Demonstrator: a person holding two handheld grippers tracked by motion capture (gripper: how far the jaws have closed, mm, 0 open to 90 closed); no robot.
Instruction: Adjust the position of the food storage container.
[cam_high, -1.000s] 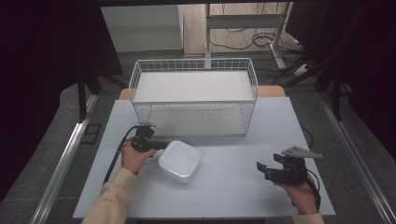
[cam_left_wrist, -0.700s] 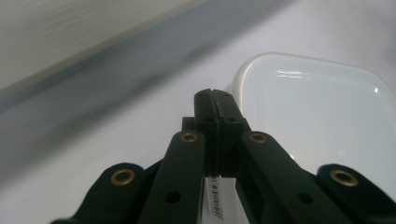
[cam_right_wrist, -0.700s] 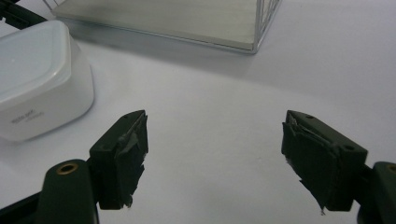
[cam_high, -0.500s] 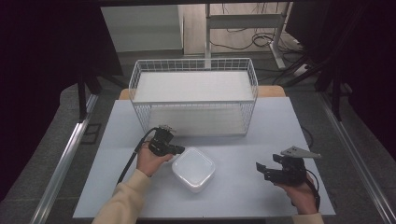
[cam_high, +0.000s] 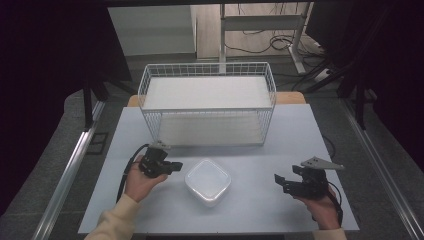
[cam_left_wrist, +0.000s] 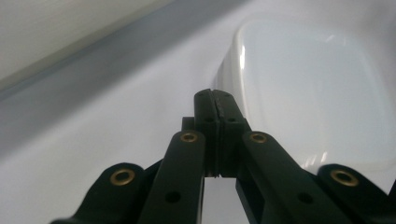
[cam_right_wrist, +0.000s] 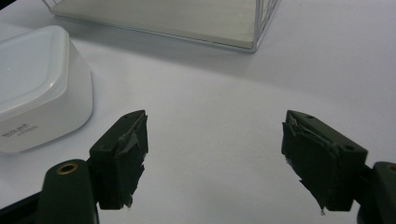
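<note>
Nearest to us, our right hand-held gripper (cam_high: 289, 182) rests low over the counter (cam_high: 280, 135) with its jaws standing wide and nothing between them; in the right gripper view its taped pads (cam_right_wrist: 128, 156) frame bare counter, with the box off to one side. Our left hand-held gripper (cam_high: 172, 165) has its jaws pressed together on nothing, the tips meeting just beside the left edge of the white plastic box (cam_high: 208, 181). We cannot tell whether they touch its wall; in the left gripper view the closed tips sit right at the rounded side of the box (cam_left_wrist: 308, 88).

The box sits on the counter between our two hands, nearer the left one, with its lid on. We judge it light, probably empty or close to it, with stiff but smooth, glossy walls that curve at the corners. On this slick surface it will likely slide rather than tip when nudged. For a lift, we would take it across two opposite flat sides just under the lid's rim, where the lip gives the pads something to catch. Squeezing the rounded corners risks it squirting out, and pinching the lid alone may pop it off.

Farther away stands the white wire basket (cam_high: 207, 70), well apart from the box, its top open.
</note>
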